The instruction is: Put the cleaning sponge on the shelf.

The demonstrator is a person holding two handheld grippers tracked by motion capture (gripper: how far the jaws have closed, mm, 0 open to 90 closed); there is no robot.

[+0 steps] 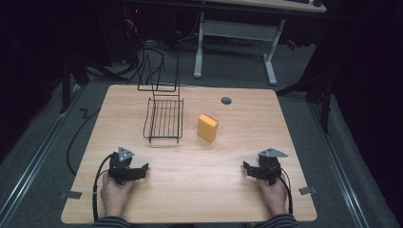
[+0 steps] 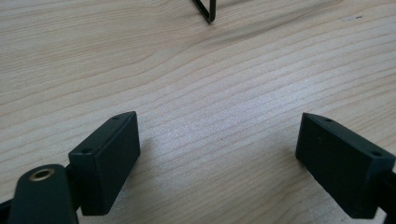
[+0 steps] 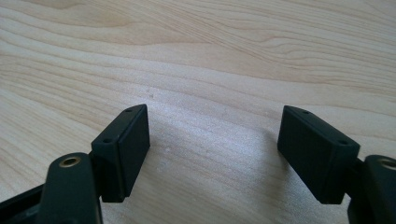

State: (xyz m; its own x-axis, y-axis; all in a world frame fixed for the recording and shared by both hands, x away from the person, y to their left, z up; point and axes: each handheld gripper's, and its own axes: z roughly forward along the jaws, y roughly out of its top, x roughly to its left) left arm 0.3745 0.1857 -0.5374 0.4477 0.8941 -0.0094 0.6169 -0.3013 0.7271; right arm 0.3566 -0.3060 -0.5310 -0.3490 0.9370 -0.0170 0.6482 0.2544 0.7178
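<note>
1. the left gripper [image 1: 142, 169] rests low on the wooden table [image 1: 190, 190] near the person's edge, jaws spread wide and holding nothing; in the left gripper view bare wood lies between them [image 2: 217, 154].
2. the right gripper [image 1: 247, 167] sits at the opposite side, also released and empty, jaws apart over bare wood [image 3: 215, 149].
3. the yellow sponge [image 1: 207, 127], with a thin red layer on its far face, stands on edge mid-table, just beside the black wire rack [image 1: 164, 121] and well apart from both grippers.
4. risk, as i judge it: the sponge is balanced on a narrow side, so a jaw nudging it before closing could tip it flat or push it against the rack.
5. it is soft; a hard squeeze would likely deform it and let it slip.
6. a left-side reach passes near the rack's thin wires, which a jaw or trailing cable could catch.
</note>
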